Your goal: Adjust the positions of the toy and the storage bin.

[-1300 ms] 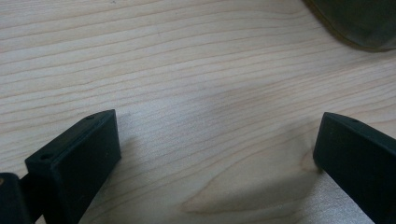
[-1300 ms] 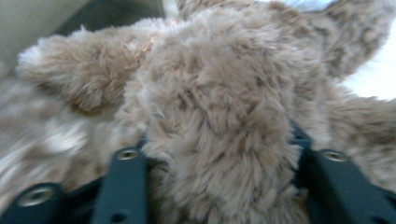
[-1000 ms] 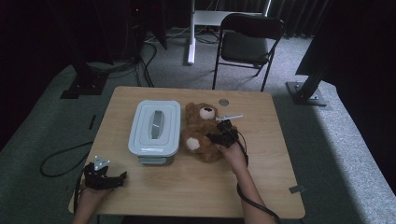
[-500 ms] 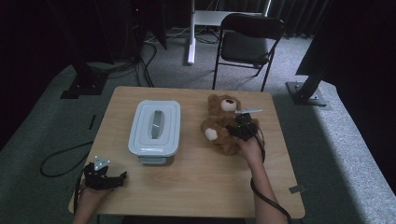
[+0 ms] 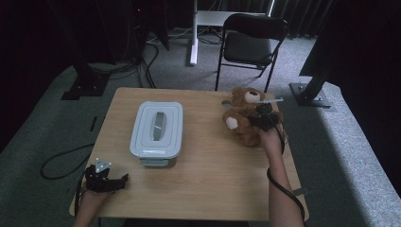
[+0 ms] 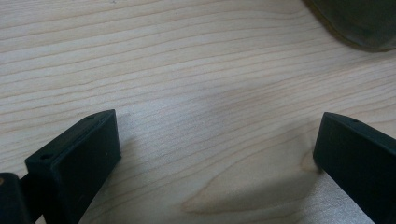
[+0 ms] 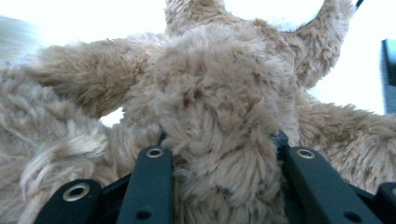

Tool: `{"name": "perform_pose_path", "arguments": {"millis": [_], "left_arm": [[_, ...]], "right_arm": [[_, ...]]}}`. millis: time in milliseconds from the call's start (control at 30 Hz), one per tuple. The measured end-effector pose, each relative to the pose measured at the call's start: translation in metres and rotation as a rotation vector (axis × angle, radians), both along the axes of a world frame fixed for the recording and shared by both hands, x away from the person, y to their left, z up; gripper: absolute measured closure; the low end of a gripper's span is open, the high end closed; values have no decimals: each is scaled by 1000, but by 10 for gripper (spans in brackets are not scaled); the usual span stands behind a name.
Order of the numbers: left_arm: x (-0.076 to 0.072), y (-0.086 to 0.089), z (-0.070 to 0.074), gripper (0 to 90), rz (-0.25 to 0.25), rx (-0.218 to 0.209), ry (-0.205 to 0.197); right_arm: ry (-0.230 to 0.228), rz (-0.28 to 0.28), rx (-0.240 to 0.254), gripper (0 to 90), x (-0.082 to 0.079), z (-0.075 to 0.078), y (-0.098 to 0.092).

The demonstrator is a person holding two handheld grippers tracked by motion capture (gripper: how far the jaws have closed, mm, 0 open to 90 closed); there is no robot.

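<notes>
The teddy bear (image 7: 219, 107) was shaggy tan plush, its pile matted into tufts, with a paler cloth sole on its foot. The table (image 6: 201, 70) was pale, smooth, matt wood with a fine straight grain. The lidded box (image 5: 157, 127) looked like smooth grey plastic with a faint sheen, and the left gripper (image 6: 217, 158) had jaws of matt black plastic.

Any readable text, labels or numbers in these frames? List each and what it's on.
None readable.
Box: no label or print visible on the lid.
Teddy bear: no tag or print visible.
Tabletop: bare wood grain.
</notes>
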State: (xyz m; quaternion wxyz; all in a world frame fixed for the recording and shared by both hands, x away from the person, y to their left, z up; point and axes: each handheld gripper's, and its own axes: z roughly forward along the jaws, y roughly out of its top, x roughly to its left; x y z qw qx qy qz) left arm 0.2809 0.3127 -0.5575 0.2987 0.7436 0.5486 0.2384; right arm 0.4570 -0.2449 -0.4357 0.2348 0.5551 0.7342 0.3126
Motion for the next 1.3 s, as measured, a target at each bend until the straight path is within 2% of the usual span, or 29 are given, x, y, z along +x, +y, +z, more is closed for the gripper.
{"name": "perform_pose_path", "arguments": {"millis": [100,200,300,333,367,400,467,567,633,767,867,933,1000,1033,1067,1167,1300], "left_arm": [[0,0,0,13,0,0,0],[0,0,0,13,0,0,0],[0,0,0,13,0,0,0],[0,0,0,13,0,0,0],[0,0,0,13,0,0,0],[0,0,0,13,0,0,0],[0,0,0,13,0,0,0],[0,0,0,13,0,0,0],[0,0,0,13,0,0,1],[0,0,0,13,-1,1,1],[1,0,1,13,-11,2,6],[2,0,1,13,-10,-1,10],[3,2,3,13,-11,-20,23],[4,3,3,13,-5,-34,21],[6,4,4,13,0,-43,22],[10,6,7,13,11,-50,12],[15,2,13,13,-9,-40,-9]], "right_arm": [[8,-24,-18,656,8,-2,-7],[35,-51,-43,646,17,-15,-15],[52,-60,-43,633,18,-20,-16],[60,-59,2,461,18,-40,-24],[48,-67,23,381,16,-40,-26],[48,-67,23,381,16,-40,-26],[26,-64,25,263,12,-40,-27],[21,-92,40,223,11,-39,-29],[7,-92,44,140,8,-37,-27],[-9,-85,44,132,5,-36,-26],[-46,-78,25,132,-1,-32,-24],[-53,-76,27,132,-3,-30,-23],[-97,-73,29,133,-10,-21,-19],[-113,-69,52,133,-13,-18,-17],[-113,-69,52,133,-13,-18,-17],[-137,-16,95,133,-18,-11,-5],[-143,43,99,135,-18,-9,17]]}}
